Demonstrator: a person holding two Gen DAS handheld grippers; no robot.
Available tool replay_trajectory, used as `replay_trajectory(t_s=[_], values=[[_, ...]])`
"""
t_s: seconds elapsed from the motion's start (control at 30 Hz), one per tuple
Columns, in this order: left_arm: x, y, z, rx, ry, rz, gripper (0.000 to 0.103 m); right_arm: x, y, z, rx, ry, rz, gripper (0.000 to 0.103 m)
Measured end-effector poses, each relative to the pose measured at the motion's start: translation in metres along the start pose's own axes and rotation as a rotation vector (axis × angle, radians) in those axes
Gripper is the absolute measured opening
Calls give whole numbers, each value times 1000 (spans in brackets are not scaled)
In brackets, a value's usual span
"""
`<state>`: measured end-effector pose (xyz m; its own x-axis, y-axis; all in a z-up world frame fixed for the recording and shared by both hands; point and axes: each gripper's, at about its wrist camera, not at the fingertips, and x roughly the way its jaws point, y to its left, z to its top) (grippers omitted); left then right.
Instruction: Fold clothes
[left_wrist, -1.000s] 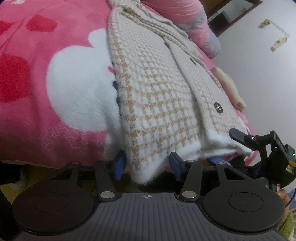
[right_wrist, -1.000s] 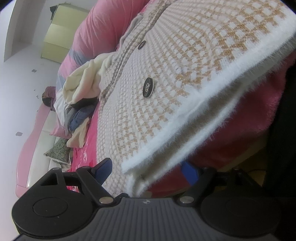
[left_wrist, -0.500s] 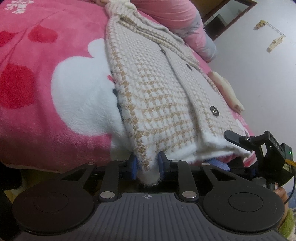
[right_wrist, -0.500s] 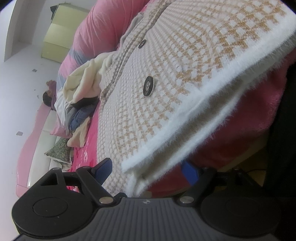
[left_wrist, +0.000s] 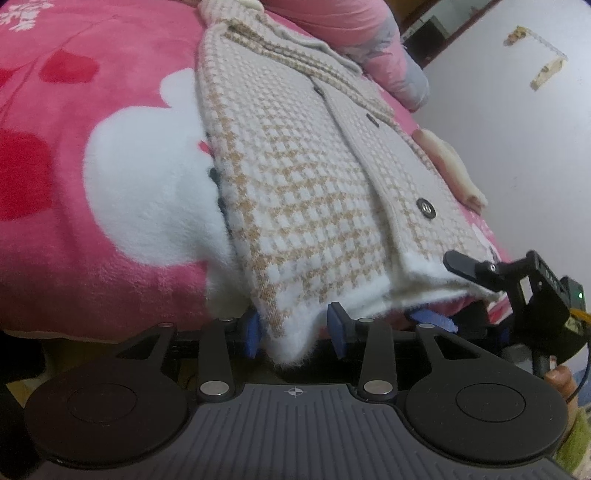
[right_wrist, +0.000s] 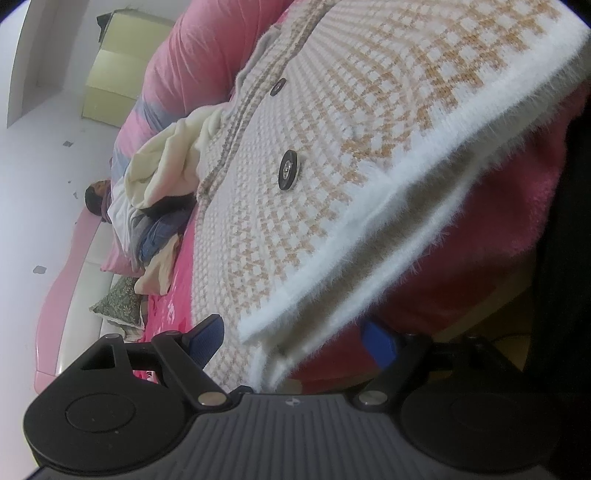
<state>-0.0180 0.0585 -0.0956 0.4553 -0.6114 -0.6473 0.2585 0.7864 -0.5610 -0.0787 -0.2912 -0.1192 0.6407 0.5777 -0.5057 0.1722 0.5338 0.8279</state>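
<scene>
Across the pink bed blanket (left_wrist: 55, 258), a houndstooth cardigan (left_wrist: 295, 206) is spread, its hem straddled by the opening left gripper (left_wrist: 295, 330) and wide-apart right gripper (right_wrist: 291, 338); heaped clothes (right_wrist: 159, 206) are seen at left.

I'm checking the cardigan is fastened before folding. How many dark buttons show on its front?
3 in the left wrist view: one button near the hem, one mid-placket, one higher. Others may be hidden by the folds.

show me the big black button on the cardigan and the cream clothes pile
black button (right_wrist: 288, 170): right wrist view, on its face.
cardigan (left_wrist: 295, 192): left wrist view, on the checked front.
cream clothes pile (right_wrist: 162, 166): right wrist view, on the top fold.
</scene>
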Motion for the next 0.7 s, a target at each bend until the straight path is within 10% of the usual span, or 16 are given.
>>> replay_trajectory(t_s=[0.7], values=[[-13,-1,0,-13,-68,-58,10,2,-3,-3,7,16,24,85]])
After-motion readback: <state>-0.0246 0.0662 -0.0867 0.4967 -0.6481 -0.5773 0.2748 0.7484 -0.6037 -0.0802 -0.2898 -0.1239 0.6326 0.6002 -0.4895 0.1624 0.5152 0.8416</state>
